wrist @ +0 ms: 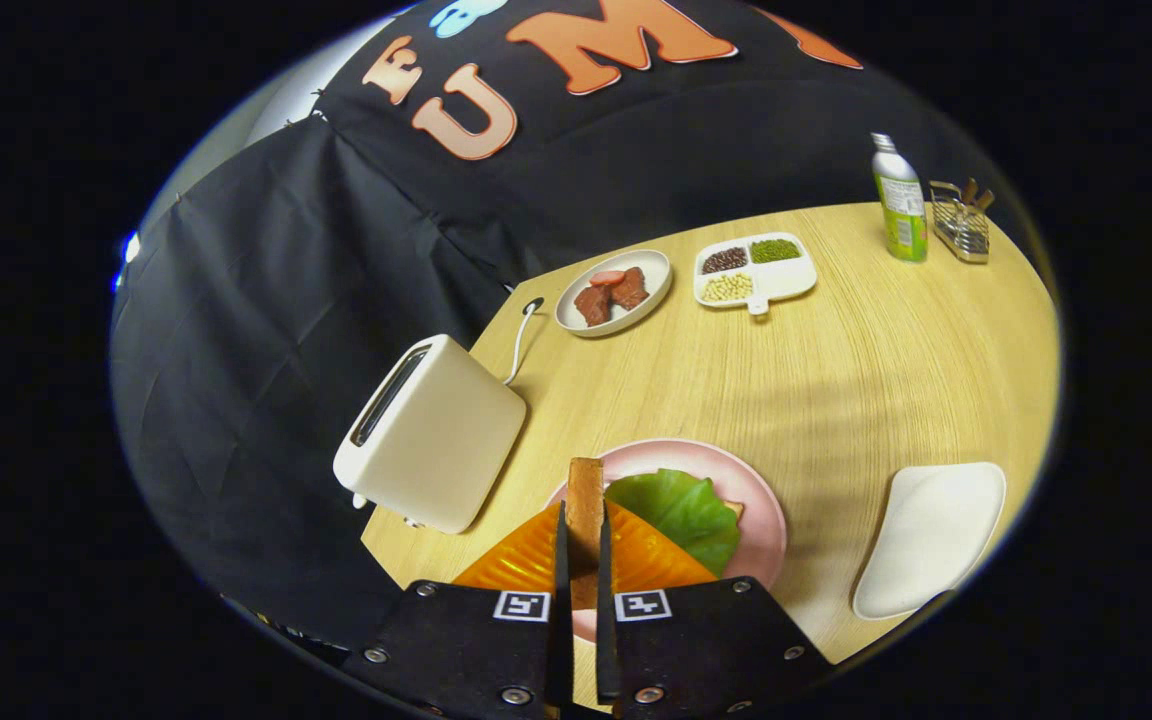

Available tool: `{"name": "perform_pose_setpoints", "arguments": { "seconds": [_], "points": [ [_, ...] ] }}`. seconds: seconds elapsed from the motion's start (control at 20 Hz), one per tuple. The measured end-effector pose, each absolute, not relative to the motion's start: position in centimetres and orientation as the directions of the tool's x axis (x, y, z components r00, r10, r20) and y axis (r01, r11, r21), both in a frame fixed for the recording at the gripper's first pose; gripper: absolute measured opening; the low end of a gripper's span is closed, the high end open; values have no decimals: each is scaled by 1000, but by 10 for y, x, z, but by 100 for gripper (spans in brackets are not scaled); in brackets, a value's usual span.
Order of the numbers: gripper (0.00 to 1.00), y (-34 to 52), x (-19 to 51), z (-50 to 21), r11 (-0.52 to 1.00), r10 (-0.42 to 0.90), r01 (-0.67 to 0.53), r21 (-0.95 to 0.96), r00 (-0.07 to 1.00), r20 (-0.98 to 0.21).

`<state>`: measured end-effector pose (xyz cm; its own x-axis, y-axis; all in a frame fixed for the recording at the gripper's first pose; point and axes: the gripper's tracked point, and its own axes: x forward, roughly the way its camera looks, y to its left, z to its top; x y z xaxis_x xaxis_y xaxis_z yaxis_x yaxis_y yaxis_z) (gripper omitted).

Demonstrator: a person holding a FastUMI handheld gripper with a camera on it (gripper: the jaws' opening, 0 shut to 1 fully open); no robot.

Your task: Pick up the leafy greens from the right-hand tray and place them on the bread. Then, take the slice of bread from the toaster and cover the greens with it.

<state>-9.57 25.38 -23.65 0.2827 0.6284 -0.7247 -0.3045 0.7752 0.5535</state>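
A slice of toasted bread (584,480) stands edge-on between my fingers, and my gripper (584,530) is shut on it. The slice hangs over the near left part of a pink plate (761,500). On that plate lies a green leaf (681,510), with a corner of the bread under it (736,510) peeking out at its far right side. The cream toaster (431,430) lies to the left of the plate, tilted in the view, its slot (388,395) dark. A white tray (931,535) sits to the right of the plate with nothing on it.
Farther back on the wooden table (836,360) stand a grey plate with pieces of meat (614,290) and a white divided dish of beans (754,270). A green bottle (899,200) and a wire holder (961,225) stand at the far right. The toaster's cord (521,335) runs back to the wall.
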Motion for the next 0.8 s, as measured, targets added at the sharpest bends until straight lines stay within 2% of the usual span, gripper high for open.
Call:
{"name": "perform_pose_setpoints", "arguments": {
  "seconds": [0.2,0.55,0.8],
  "points": [
    [9,237,-94,-254,799,598,-293,525,305,-741],
    [10,224,-96,-272,815,569,-343,467,326,-755],
    [17,218,-98,-280,815,560,-393,426,349,-752]
  ]
}}
